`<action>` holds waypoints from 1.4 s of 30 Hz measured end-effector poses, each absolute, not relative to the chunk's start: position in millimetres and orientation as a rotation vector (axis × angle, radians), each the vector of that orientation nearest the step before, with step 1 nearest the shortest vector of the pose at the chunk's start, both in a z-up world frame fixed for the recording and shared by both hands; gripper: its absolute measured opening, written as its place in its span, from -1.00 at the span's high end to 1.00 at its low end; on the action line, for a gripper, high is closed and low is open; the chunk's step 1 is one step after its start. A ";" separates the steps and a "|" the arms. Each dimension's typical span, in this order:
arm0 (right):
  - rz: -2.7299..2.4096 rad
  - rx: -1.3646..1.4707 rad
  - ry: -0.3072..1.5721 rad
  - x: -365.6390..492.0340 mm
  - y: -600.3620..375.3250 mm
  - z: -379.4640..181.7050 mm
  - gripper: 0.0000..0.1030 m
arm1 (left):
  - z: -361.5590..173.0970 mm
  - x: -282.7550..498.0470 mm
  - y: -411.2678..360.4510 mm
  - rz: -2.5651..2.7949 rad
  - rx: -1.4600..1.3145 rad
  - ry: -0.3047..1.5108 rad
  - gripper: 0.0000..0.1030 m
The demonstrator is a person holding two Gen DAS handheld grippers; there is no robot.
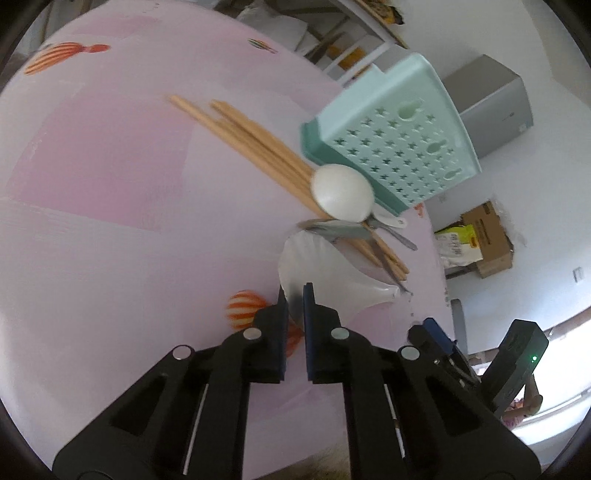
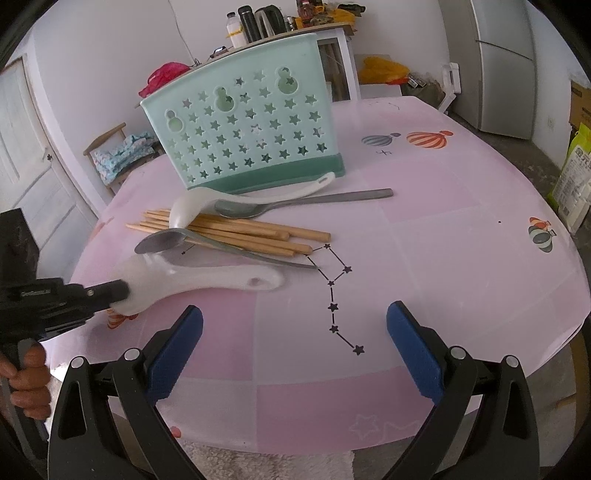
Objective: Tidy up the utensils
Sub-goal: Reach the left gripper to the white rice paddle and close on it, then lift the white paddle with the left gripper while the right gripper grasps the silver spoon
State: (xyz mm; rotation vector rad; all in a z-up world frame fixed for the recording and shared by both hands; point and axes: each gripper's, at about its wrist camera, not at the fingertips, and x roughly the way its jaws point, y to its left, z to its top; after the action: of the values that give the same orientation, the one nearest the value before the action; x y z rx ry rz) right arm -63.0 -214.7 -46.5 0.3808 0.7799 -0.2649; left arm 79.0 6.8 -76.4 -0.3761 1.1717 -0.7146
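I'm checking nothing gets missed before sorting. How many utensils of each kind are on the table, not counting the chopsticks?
White plastic spoons: 2, one gripped by the left tool, one by the holder
Metal spoons: 2
Total: 4

Room clutter around the pink worktop

The worktop is covered in a pink patchwork cloth printed with striped balloons and a dotted star constellation. Behind the worktop stands a white shelf unit carrying a dark flask, a white bottle and an electric kettle. Left of the worktop are a white panelled door and a wooden chair draped with patterned fabric. To the right of the worktop stand a grey fridge, a cardboard box and a printed sack. A yellow bag lies behind the worktop, beside the shelf unit.
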 end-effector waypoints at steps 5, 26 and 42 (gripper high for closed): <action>-0.270 0.367 0.783 -61.7 -213.5 -47.3 -0.88 | -69.6 79.2 34.3 -0.631 -0.365 1.174 0.86; -0.272 0.328 0.799 -59.1 -209.9 -48.2 -0.88 | -72.8 100.9 56.6 -0.571 -0.441 1.158 0.87; -0.232 0.295 0.787 -58.9 -211.0 -37.1 -0.84 | -47.5 99.6 63.2 -0.620 -0.196 1.073 0.87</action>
State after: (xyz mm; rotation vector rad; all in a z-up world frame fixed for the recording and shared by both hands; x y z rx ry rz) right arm -58.9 -211.0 -37.1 0.2952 0.7869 -0.2320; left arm 99.6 63.2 -47.5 -0.1955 1.0731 -0.6204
